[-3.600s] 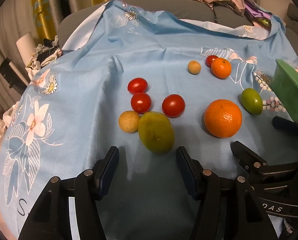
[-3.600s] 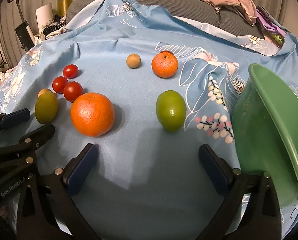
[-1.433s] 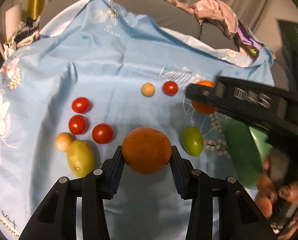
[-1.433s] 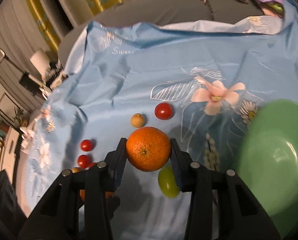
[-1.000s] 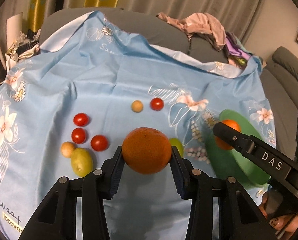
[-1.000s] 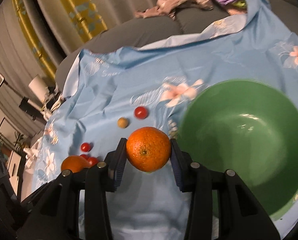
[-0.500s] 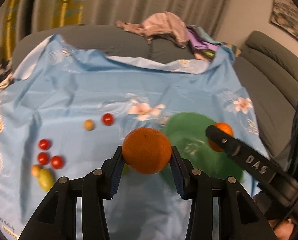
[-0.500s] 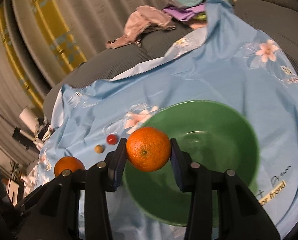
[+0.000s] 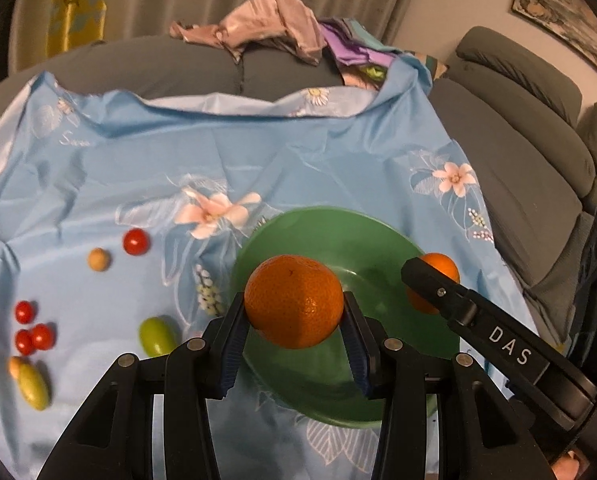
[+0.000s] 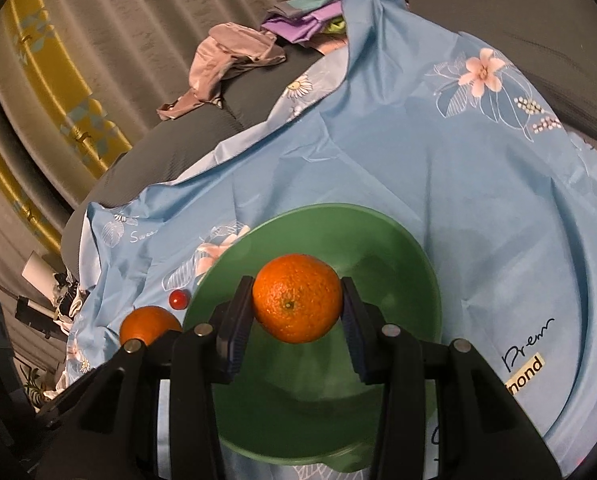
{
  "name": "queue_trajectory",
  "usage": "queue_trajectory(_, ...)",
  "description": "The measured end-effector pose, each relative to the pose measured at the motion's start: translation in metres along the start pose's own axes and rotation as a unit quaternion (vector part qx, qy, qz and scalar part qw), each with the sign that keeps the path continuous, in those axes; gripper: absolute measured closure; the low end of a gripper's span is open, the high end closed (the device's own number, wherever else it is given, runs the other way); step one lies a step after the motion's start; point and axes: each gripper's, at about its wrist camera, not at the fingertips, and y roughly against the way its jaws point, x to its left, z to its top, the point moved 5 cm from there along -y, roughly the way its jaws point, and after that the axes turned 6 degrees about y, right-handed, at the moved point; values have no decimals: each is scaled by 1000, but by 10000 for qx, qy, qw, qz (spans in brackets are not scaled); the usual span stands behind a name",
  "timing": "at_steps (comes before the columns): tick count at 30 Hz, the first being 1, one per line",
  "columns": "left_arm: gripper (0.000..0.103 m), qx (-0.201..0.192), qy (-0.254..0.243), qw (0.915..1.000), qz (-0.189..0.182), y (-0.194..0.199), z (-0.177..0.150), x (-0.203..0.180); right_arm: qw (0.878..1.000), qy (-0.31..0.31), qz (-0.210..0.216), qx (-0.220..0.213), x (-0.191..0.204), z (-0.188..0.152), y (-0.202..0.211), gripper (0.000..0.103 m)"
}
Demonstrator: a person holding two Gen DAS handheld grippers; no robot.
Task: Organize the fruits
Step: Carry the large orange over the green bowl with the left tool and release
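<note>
Two oranges held above the green bowl (image 9: 258,240)

Each hand-held gripper, left (image 9: 294,344) and right (image 10: 296,334), is clamped on an orange; cherry tomatoes (image 9: 30,330) and green fruits lie left on the blue cloth (image 9: 298,152).

Two oranges (image 9: 293,307) (image 10: 297,297) (held) above green bowl (image 9: 378,236).
</note>
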Motion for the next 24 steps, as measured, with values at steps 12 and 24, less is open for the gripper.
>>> queue_trajectory(12,58,387,-29,9992,-91,-28,-12,-8,9996,-130,-111,235,-14,-2,-13,60)
queue_trajectory(24,58,486,-135,9987,-96,-34,-18,-9,9993,-129,-185,313,-15,-5,-15,60)
